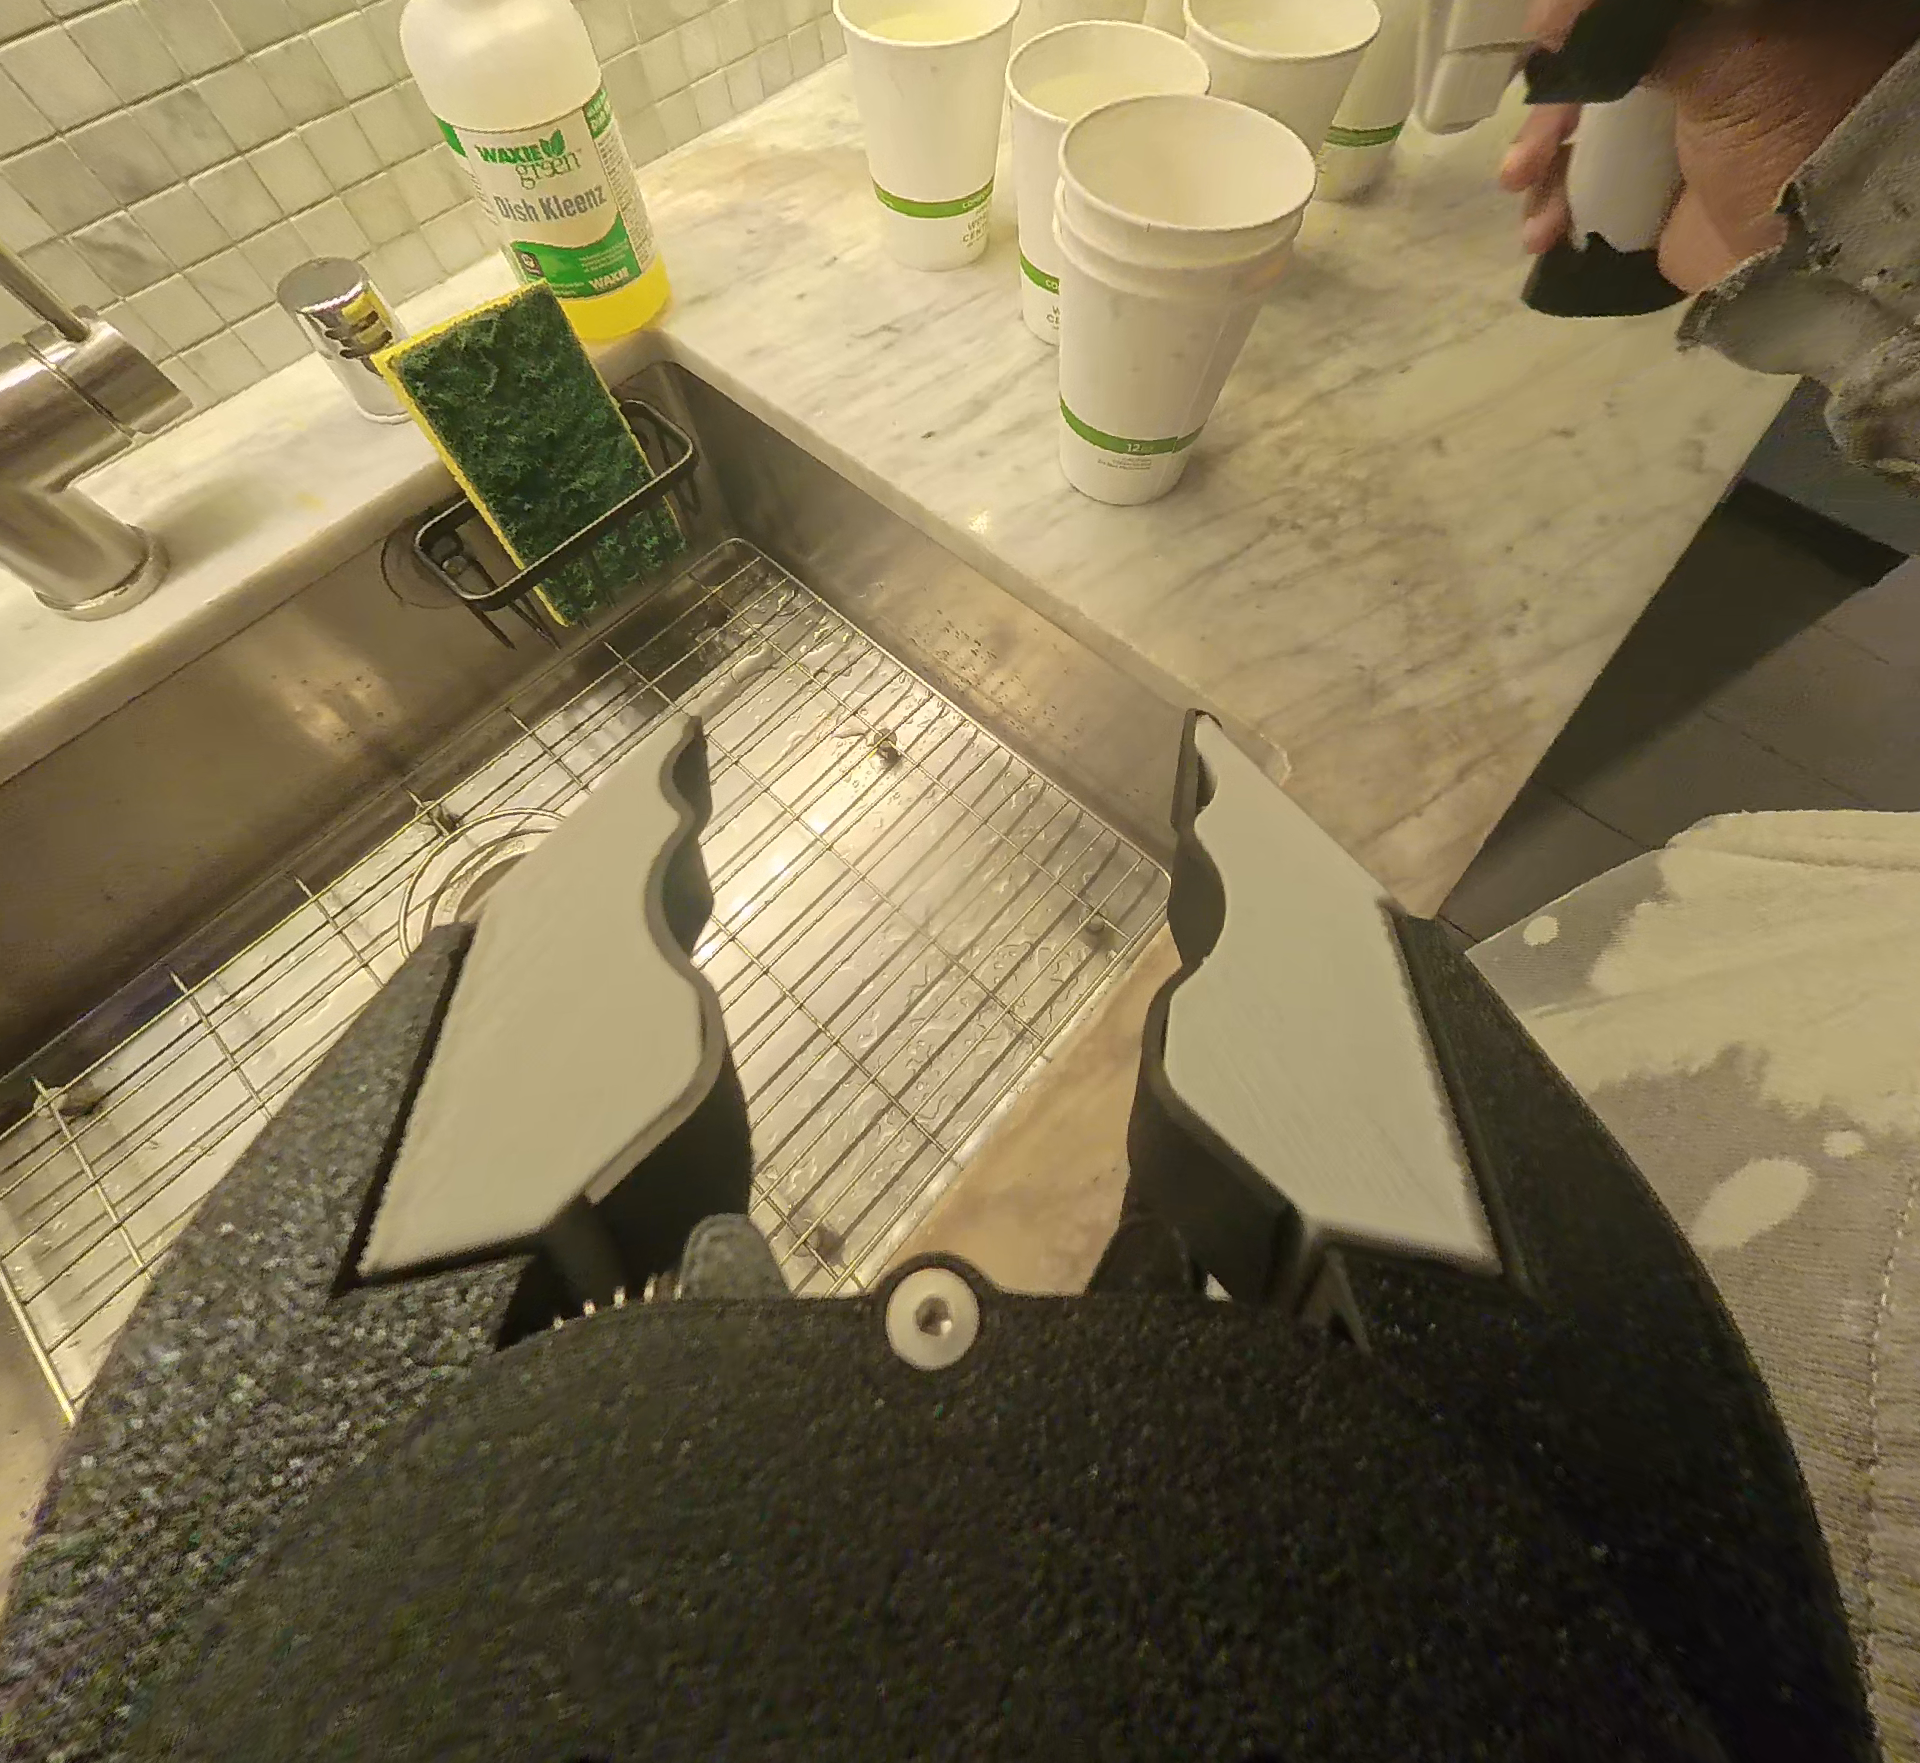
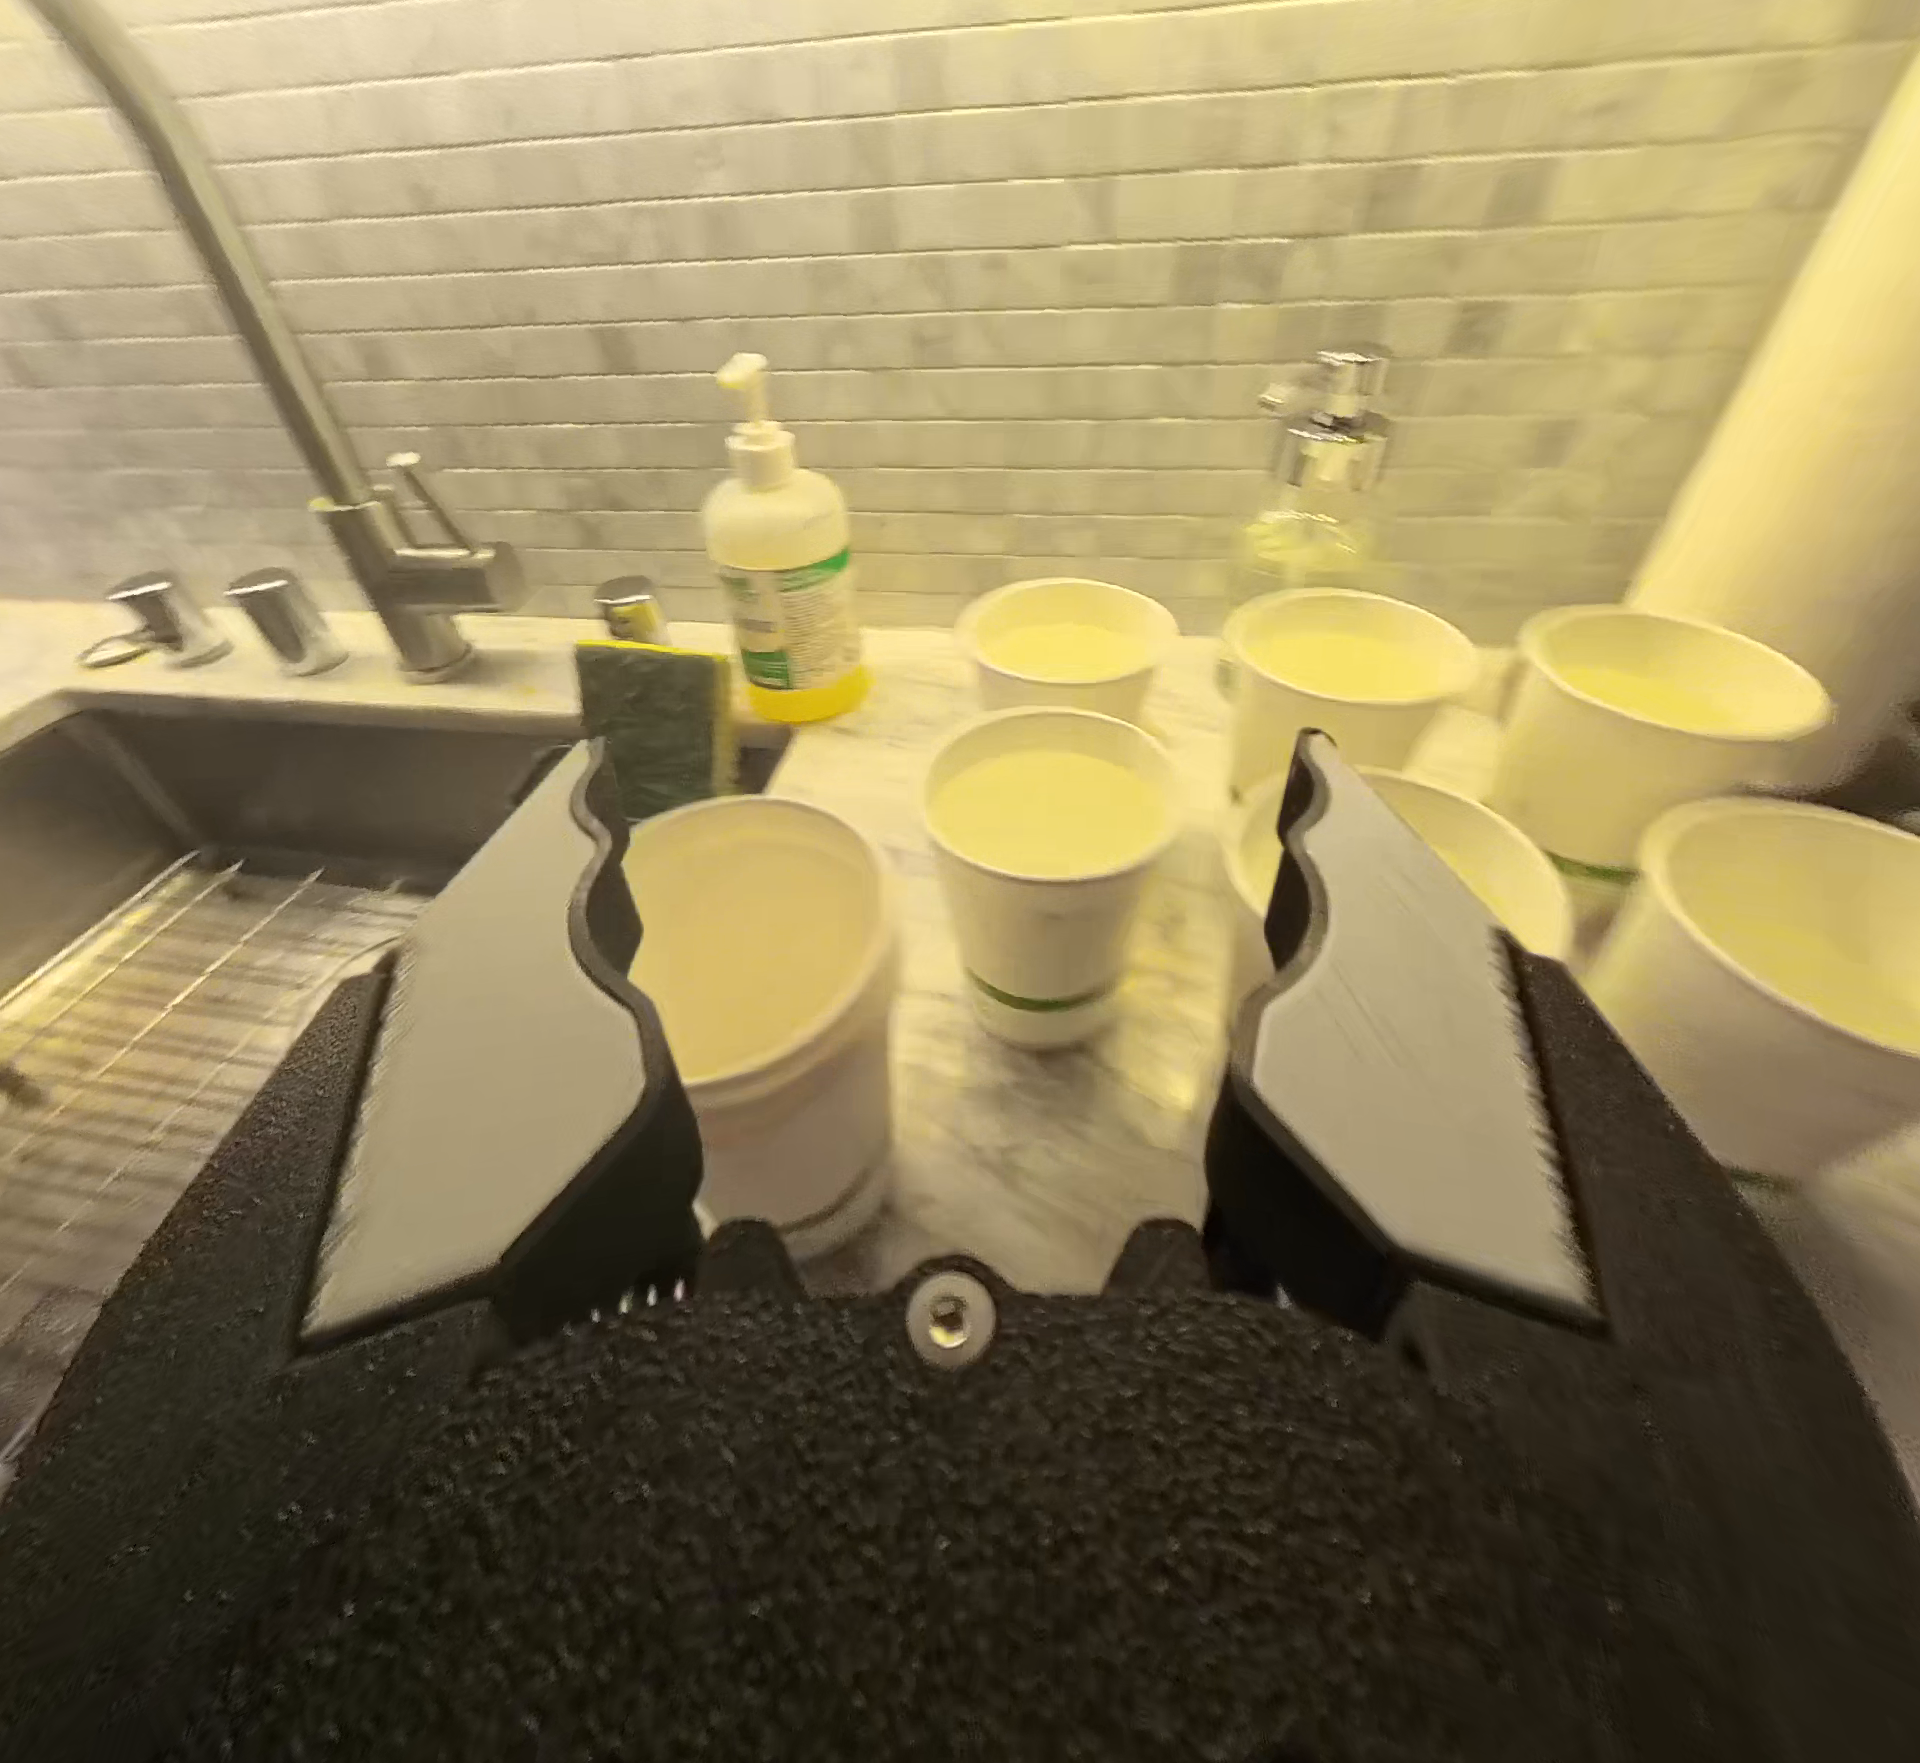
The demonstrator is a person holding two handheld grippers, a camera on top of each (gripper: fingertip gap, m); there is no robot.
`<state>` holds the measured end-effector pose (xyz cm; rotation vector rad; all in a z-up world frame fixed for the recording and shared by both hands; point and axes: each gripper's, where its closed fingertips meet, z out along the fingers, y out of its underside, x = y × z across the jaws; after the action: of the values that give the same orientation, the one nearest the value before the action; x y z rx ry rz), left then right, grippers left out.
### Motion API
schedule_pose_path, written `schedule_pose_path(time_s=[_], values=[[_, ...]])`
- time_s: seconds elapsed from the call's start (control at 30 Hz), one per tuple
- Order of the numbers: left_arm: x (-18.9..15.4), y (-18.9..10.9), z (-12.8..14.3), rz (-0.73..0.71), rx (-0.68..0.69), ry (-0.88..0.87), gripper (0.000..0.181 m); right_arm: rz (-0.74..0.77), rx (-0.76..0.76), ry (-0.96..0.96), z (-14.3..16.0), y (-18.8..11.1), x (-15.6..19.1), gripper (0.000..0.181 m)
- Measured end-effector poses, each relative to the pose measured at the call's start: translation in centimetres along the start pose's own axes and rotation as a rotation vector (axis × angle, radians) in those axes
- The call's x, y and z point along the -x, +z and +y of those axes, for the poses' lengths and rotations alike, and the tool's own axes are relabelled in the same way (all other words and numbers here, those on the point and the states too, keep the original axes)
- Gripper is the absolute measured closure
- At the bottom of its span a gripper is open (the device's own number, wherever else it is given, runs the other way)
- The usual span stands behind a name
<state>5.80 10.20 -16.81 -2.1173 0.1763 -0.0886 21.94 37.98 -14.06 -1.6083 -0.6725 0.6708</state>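
My left gripper (image 1: 940,737) is open and empty, hovering over the steel sink (image 1: 260,726) and its wet wire rack (image 1: 914,934). My right gripper (image 2: 951,757) is open and empty above the marble counter (image 2: 1039,1121). A nested stack of white paper cups (image 2: 758,975) sits between its fingers near the left finger (image 2: 509,965), and a single cup holding pale liquid (image 2: 1044,872) stands just ahead. Several more filled cups (image 2: 1662,705) stand to the right. In the left wrist view the stack (image 1: 1164,290) stands near the sink's corner, with the right gripper (image 1: 1455,9) in a hand at top right.
A dish soap bottle (image 1: 525,124) and a green-and-yellow sponge (image 1: 520,446) in a black wire holder stand at the sink's back corner. A steel faucet (image 2: 416,591) rises at left. A clear soap dispenser (image 2: 1314,487) stands by the tiled wall. The counter's edge (image 1: 1610,674) drops off at right. My right gripper is the nearer one to the marble counter (image 2: 1039,1121): about 20 cm, against 40 cm.
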Motion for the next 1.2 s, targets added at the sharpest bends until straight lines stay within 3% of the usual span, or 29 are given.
schedule_pose_path(time_s=[0.3, 0.53, 0.77, 1.1, 1.2], values=[[0.5, -0.3, 0.6, -0.026, 0.01, -0.021, 0.092, 0.306, 0.114, 0.044, 6.3, -2.9, -13.0, 0.067], [0.1, -0.1, 0.7, -0.035, 0.044, 0.007, 0.093, 0.315, 0.264, 0.019, 10.5, -1.5, -20.8, 0.069], [-0.2, 0.6, 0.2, -0.051, 0.085, 0.042, 0.093, 0.217, 0.32, -0.016, 12.0, 2.4, -23.4, 0.068], [0.5, 1.1, -1.4, -0.118, 0.059, 0.009, 0.093, 0.16, 0.259, -0.02, 11.3, 5.9, -24.0, 0.065], [0.9, 1.1, -1.4, -0.135, 0.063, 0.002, 0.093, 0.142, 0.26, -0.028, 11.2, 6.4, -23.9, 0.073]])
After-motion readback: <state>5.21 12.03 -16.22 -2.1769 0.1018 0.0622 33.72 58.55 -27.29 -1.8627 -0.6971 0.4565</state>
